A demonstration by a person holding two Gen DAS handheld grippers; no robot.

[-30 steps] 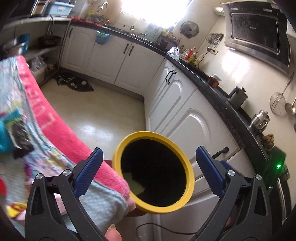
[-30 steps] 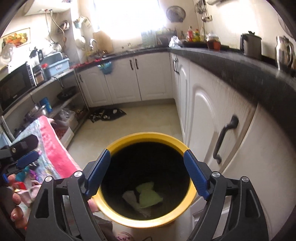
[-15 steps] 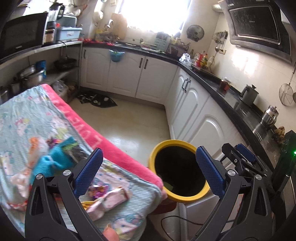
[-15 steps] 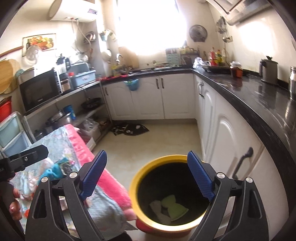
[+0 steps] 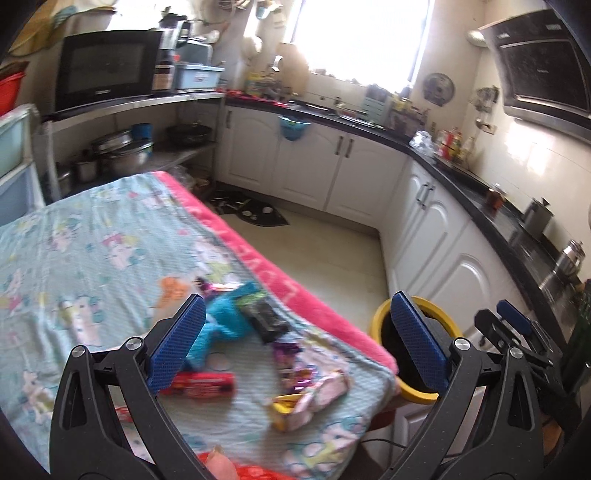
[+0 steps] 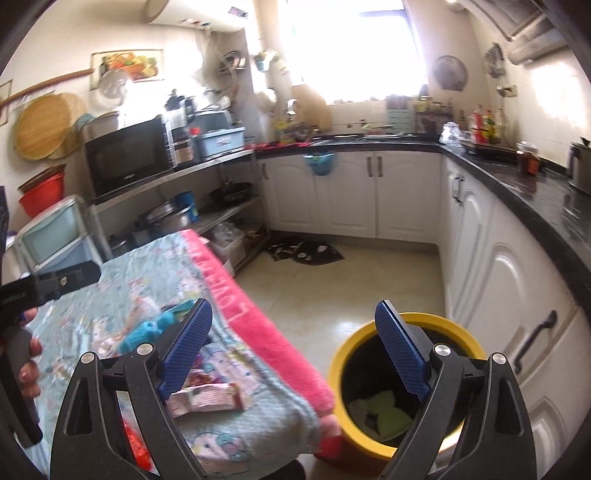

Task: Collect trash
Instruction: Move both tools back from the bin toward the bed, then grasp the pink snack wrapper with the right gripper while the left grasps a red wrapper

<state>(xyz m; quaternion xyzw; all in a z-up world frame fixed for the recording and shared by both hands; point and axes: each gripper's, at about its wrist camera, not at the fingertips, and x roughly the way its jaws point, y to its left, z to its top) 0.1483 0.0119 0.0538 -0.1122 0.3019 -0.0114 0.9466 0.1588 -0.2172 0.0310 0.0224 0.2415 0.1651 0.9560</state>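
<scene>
Since both are wide open and hold nothing, the left hand-held gripper (image 5: 295, 339) is nearer the trash (image 5: 258, 321) lying just ahead on the table (image 5: 92, 258), while the right hand-held gripper (image 6: 295, 347) hangs nearer the yellow bin (image 6: 369, 332).

The room is a kitchen with white cabinets (image 6: 347, 192) under a black countertop (image 6: 535, 192) that runs along the far and right walls. A bright window (image 5: 358, 33) gives strong daylight. The floor (image 5: 332, 254) is pale and shiny. A microwave (image 5: 107, 68) stands on a metal shelf (image 6: 177, 177) at left.
</scene>
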